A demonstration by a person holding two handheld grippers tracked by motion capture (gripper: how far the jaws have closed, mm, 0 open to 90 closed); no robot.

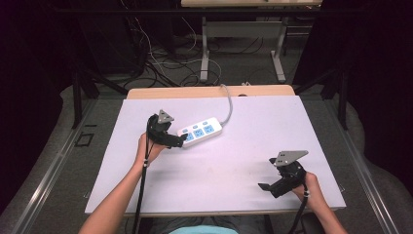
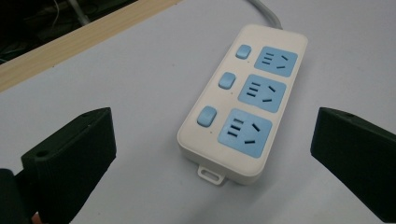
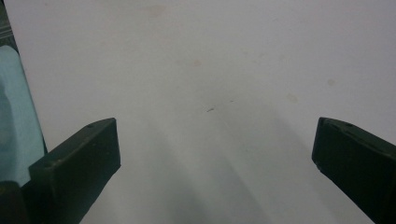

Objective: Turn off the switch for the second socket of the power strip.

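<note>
A white power strip point(image 1: 199, 132) with three blue sockets and three blue switches lies on the white table top point(image 1: 253, 141), left of centre; its grey cable point(image 1: 228, 105) runs to the far edge. My left gripper point(image 1: 181, 141) is at the strip's near-left end, open, jaws apart on either side of that end. In the left gripper view the power strip point(image 2: 243, 98) lies just ahead of the left gripper point(image 2: 212, 158), untouched. My right gripper point(image 1: 264, 186) rests near the front right of the table, open over bare surface. The right gripper point(image 3: 215, 163) has nothing between its jaws.
A wooden strip point(image 1: 209, 91) runs along the table's far edge. Beyond it stand a desk frame point(image 1: 241, 46) and tangled floor cables point(image 1: 160, 63). The person's light blue shirt point(image 3: 11, 116) shows at the left edge of the right gripper view.
</note>
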